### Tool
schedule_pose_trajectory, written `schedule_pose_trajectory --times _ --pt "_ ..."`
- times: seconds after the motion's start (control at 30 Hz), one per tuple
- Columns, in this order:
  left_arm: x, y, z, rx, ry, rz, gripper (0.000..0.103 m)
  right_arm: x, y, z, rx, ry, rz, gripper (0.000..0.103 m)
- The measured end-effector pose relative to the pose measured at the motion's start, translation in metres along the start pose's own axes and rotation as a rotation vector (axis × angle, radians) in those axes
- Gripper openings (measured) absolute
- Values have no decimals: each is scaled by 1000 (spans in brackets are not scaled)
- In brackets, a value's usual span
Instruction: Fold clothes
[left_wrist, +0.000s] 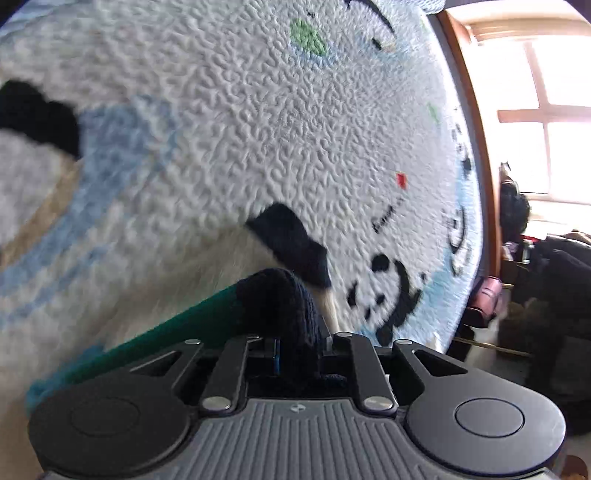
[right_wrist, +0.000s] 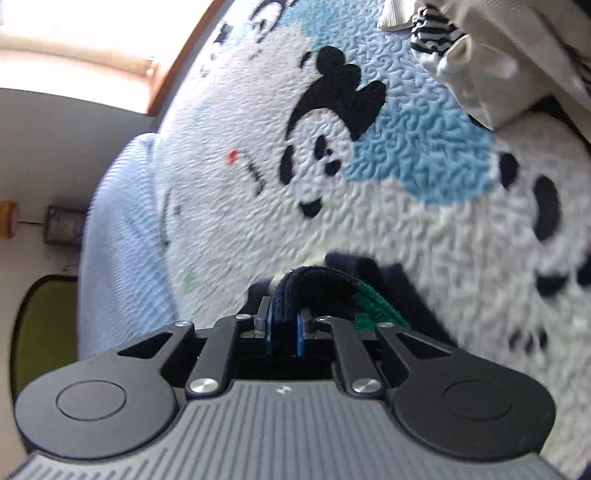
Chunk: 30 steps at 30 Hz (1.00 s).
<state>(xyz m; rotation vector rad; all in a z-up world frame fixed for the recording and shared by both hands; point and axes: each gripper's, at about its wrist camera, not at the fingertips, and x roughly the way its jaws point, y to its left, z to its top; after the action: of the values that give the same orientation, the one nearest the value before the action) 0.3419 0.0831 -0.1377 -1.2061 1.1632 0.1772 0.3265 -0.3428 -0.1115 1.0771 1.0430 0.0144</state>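
Both grippers are clamped on one knit garment (left_wrist: 280, 295): left gripper (left_wrist: 295, 343) bites its navy edge at lower centre, right gripper (right_wrist: 284, 325) pinches navy-green trim there too. Risks: thin bite slipping under uneven pull; hem snagging the fleece blanket (right_wrist: 369, 221); motion blur suggests speed.

Navy/green knit garment (left_wrist: 280, 295); white/blue blanket (right_wrist: 406, 229) w/ black pandas.

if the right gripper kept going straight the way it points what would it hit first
Likely the panda blanket right ahead. The right gripper is shut on the navy and green knit garment, which would press into it first; depth is hard to judge.
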Motion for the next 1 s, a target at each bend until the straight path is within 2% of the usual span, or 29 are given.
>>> schedule_pose_trajectory --times 0.1,0.23,0.43,0.5,0.53,0.57,0.6,0.63,0.7,0.77,0.8,0.83,0.87,0.9,0.93,0.97,1.0 --pt "40 3 19 -35 5 42 17 32 -10 13 35 10 -42 12" --pt "76 19 38 -82 4 9 18 59 -29 24 76 15 -37 12" --pt "89 23 49 -138 32 -23 21 70 -42 29 112 27 3 14" --pt "83 21 55 -164 43 -71 33 60 -39 33 118 33 3 22" --pt "72 18 58 -150 5 -113 37 53 -37 36 118 29 -2 26" --pt "57 13 62 -107 -59 -145 46 45 -34 38 116 23 -8 41" --pt "40 7 65 -52 -126 -155 51 32 -28 42 83 -26 -33 65" --pt "23 2 66 3 -186 -158 51 16 -21 43 28 -87 -54 69" --pt "-5 -8 60 157 -272 -188 49 -15 -5 42 -111 -179 -64 67" --pt "-19 -19 38 404 -275 -229 47 -34 14 26 -334 -191 10 63" --pt "-19 -27 20 567 -260 -213 45 -35 26 11 -475 -168 16 62" --pt "-13 -33 -3 748 -261 -173 44 -29 39 -7 -629 -156 -35 62" --pt "-1 -36 -26 905 -271 -115 43 -18 49 -25 -785 -173 -129 62" --pt "16 -34 -38 955 -259 -63 37 -6 57 -43 -934 -189 -224 63" --pt "33 -32 -50 997 -245 -11 34 7 59 -50 -1006 -200 -306 63" --pt "42 -25 -51 951 -250 4 29 16 56 -47 -973 -200 -324 61" --pt "48 -21 -45 915 -286 25 29 24 53 -44 -937 -199 -336 59"
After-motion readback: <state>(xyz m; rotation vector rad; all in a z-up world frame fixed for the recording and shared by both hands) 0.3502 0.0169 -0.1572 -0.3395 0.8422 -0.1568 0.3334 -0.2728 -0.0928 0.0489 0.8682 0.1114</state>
